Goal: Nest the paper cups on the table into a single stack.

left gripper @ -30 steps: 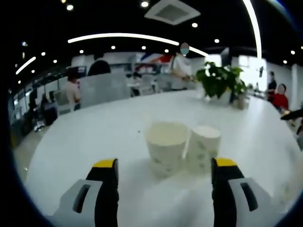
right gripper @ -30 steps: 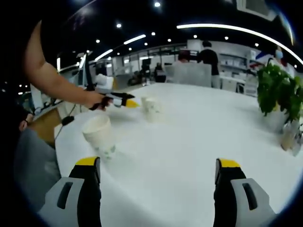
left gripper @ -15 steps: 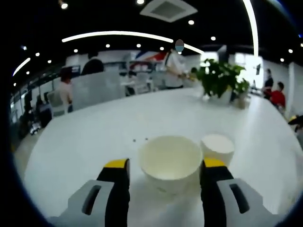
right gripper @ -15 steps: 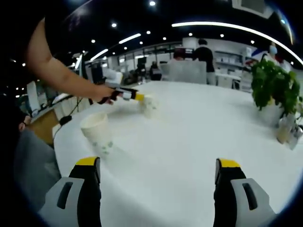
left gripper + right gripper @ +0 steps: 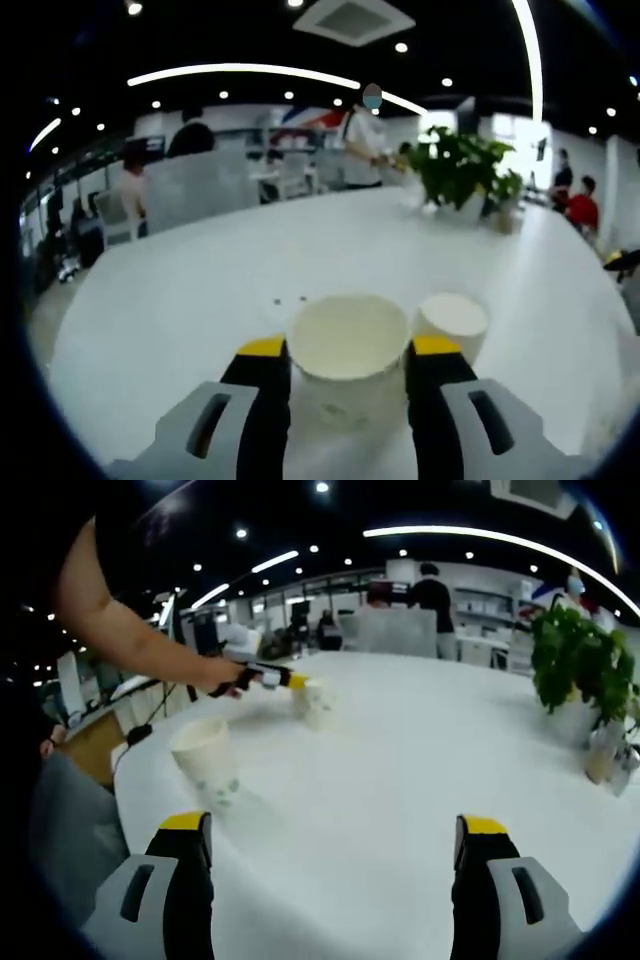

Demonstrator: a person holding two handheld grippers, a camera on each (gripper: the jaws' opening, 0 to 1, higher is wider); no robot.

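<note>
The left gripper [image 5: 347,352] has its two jaws pressed on both sides of a cup [image 5: 348,345] that stands upright on the white table [image 5: 180,290]. A second cup [image 5: 452,320] stands just beside it. In the right gripper view, the right gripper [image 5: 330,832] is wide open and holds nothing. A third cup [image 5: 206,762] stands on the table near its left jaw. Farther off, a hand [image 5: 222,672] holds the left gripper against the cups. A green plant [image 5: 580,670] stands at the table's far side.
</note>
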